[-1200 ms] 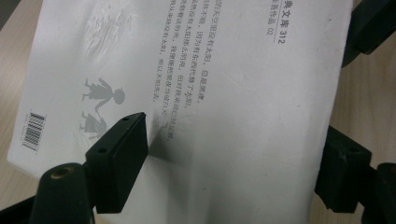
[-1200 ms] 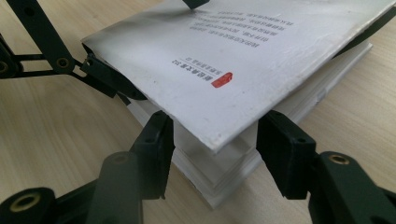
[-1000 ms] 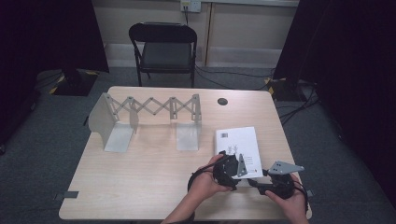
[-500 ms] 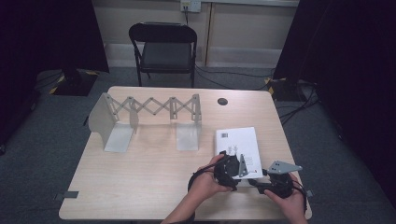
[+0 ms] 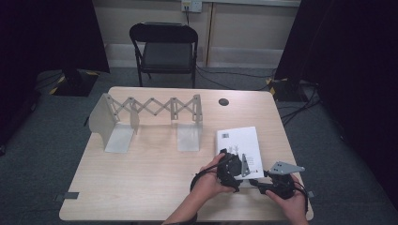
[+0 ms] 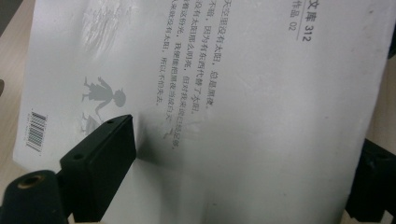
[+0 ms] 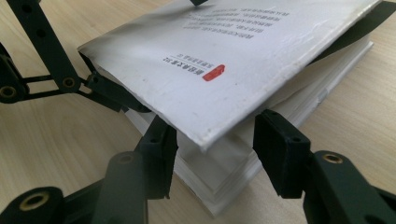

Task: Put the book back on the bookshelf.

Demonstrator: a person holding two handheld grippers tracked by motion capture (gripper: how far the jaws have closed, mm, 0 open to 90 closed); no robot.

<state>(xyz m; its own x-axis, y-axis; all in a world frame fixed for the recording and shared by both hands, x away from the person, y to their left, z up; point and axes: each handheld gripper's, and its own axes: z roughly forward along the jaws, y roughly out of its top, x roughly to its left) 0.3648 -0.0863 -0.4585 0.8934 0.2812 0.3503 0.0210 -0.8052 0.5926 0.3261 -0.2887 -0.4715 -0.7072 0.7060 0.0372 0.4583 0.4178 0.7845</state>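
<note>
While flat on table, book (image 7: 219,70) corner between right jaws.

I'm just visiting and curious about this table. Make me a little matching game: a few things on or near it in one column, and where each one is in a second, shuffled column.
Things:
1. white book
2. expanding bookend rack
3. black folding chair
4. small dark round spot

Places:
A. on the floor beyond the table's far edge
B. on the tabletop near the far right corner
C. at the near right, by the two grippers
D. standing on the table's far left half

Pairs: 1-C, 2-D, 3-A, 4-B
</note>
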